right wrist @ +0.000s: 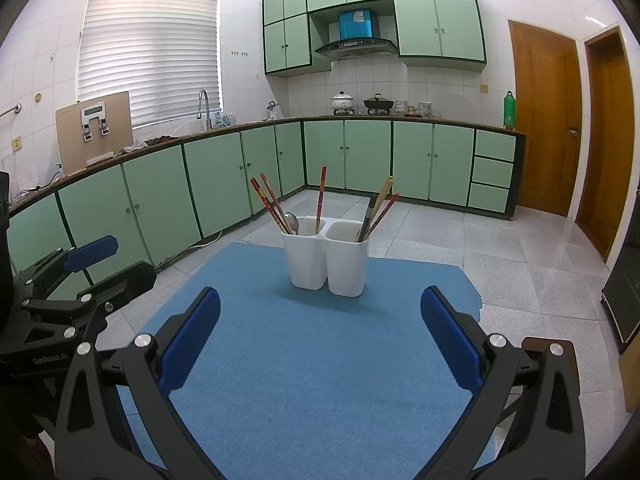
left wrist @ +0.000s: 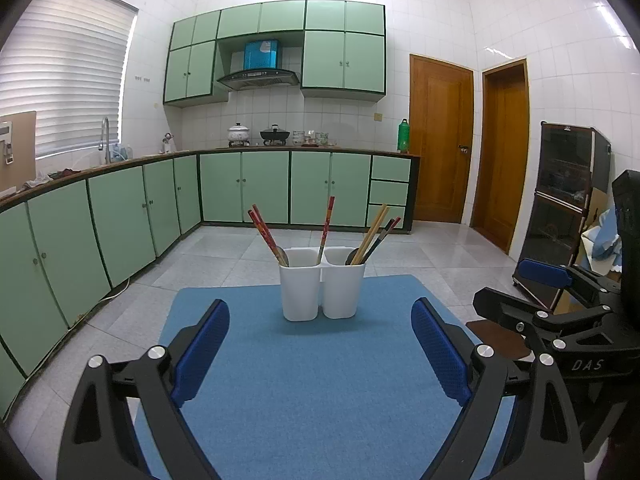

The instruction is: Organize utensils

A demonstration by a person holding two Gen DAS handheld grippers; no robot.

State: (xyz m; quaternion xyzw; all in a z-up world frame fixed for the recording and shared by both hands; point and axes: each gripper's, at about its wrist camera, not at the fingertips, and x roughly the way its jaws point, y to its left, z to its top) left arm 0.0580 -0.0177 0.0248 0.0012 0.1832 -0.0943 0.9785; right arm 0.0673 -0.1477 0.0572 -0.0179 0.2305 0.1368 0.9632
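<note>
Green-cabinet kitchen, blue mat (left wrist: 312, 360) over the tabletop. Left claw (left wrist: 320, 344) and right claw (right wrist: 320, 332): two, both spread wide and empty, hovering short of the holder as if awaiting a pick. White twin-cup holder (left wrist: 322, 288), one, upright mid-mat: left cup holds three red chopsticks (left wrist: 264, 232) and a spoon (right wrist: 293, 222); right cup about four sticks (left wrist: 374, 236), apparently with another spoon.

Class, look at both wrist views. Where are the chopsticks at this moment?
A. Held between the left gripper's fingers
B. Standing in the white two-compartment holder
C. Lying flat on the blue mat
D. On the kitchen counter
B: the chopsticks lean out of both compartments of the white holder on the blue mat, and both grippers are open and empty.
</note>
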